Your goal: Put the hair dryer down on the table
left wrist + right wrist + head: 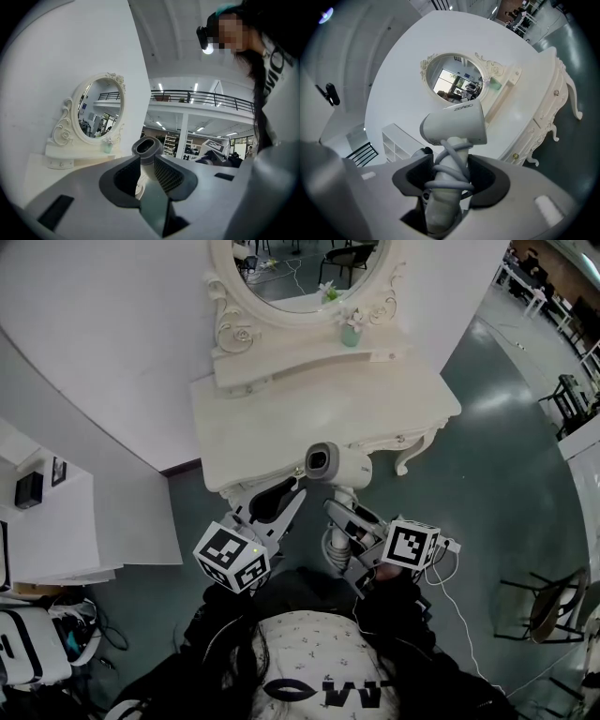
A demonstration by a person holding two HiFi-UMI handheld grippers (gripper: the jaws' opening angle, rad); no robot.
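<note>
1. The left gripper (146, 169) is held with its jaws spread and nothing pinched. The hair dryer (147, 146) is seen just beyond their tips.
2. The dryer's handle, wound with its cord (451, 165), is pinched between the right gripper's (449, 175) jaws.
3. The worktop (281, 418) lies beyond both jaws.

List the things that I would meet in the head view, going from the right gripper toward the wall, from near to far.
right gripper → hair dryer → dressing table → small vase → mirror
</note>
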